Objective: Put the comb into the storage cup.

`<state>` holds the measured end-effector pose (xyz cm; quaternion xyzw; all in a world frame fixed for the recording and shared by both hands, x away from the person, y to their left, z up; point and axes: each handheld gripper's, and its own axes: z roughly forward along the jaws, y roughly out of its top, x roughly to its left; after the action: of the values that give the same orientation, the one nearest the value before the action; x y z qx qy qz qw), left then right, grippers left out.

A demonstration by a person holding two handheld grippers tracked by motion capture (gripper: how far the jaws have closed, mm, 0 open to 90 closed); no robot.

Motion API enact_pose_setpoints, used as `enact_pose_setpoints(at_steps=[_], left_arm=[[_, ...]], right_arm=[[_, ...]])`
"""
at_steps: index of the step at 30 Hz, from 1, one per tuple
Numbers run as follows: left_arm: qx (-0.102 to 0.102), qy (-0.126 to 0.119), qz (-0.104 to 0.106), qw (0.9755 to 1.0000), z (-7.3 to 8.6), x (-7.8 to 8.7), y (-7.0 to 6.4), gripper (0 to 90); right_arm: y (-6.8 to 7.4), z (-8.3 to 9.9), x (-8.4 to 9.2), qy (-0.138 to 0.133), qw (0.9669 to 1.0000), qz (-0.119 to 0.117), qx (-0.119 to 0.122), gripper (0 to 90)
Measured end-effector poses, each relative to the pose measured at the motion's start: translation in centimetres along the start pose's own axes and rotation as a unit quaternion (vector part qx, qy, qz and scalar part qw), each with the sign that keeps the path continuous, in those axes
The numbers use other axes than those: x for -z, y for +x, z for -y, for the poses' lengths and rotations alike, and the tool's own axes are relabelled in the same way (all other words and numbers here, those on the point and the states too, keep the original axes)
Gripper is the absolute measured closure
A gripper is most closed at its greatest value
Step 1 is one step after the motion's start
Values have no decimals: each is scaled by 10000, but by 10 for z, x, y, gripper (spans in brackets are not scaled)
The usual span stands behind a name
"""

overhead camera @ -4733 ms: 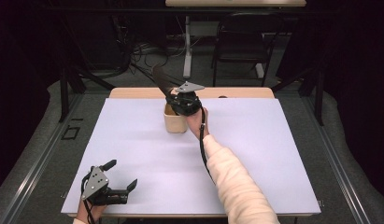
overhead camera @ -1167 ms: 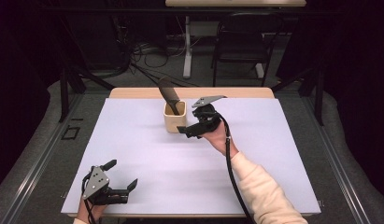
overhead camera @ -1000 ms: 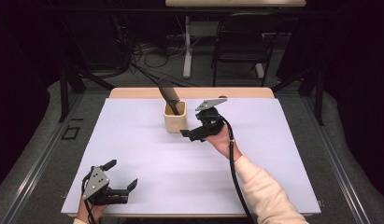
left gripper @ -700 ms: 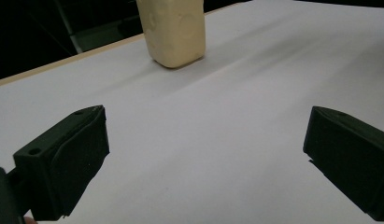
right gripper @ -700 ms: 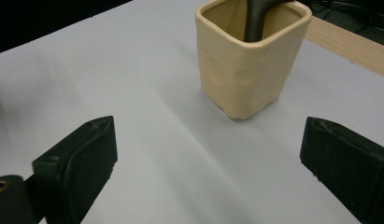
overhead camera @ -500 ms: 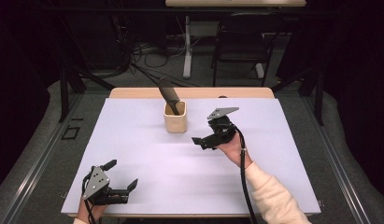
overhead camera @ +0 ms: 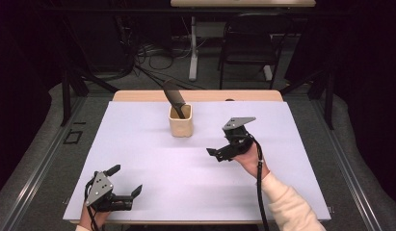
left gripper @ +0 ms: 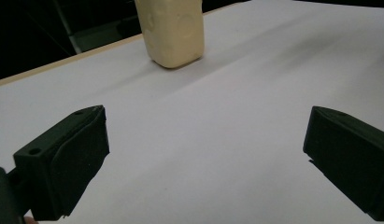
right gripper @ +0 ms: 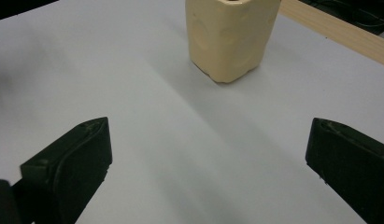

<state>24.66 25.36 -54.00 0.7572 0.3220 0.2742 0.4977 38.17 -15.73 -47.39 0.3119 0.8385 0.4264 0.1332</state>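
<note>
The right tool point(overhead camera: 219, 155), jaws just spread wide and empty, is backing off the cup point(overhead camera: 180, 121) holding the spatula point(overhead camera: 174, 97) mid-surface, so pulling away level avoids tipping it, while the left tool point(overhead camera: 124, 180) is resting released

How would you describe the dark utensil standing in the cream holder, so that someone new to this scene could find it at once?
Start at the white table and look to the middle of its far half, where a small cream holder stands alone. The dark utensil rises out of its open top, leaning up and to the left. It is the one dark thing on the table that no hand holds.
</note>
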Motion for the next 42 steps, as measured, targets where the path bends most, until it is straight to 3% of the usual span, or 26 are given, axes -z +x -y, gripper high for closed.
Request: enact_pose_setpoints(at_steps=[13, 20, 27, 34, 42], left_arm=[[7, -40, 20, 10000, 0, 1, 0, 3], [-5, -32, 20, 10000, 0, 1, -1, 3], [1, -16, 25, 10000, 0, 0, -1, 3], [-7, -2, 20, 10000, 0, 0, -1, 3], [9, 5, 30, 10000, 0, -1, -1, 3]], right_arm=[[3, 19, 24, -94, 9994, 231, 224, 1], [5, 33, 34, -129, 9993, 283, 198, 1], [8, 46, 37, -67, 9992, 323, 220, 0], [11, 55, 43, -170, 9990, 346, 232, 0], [21, 67, 45, -148, 9978, 466, 443, 0]])
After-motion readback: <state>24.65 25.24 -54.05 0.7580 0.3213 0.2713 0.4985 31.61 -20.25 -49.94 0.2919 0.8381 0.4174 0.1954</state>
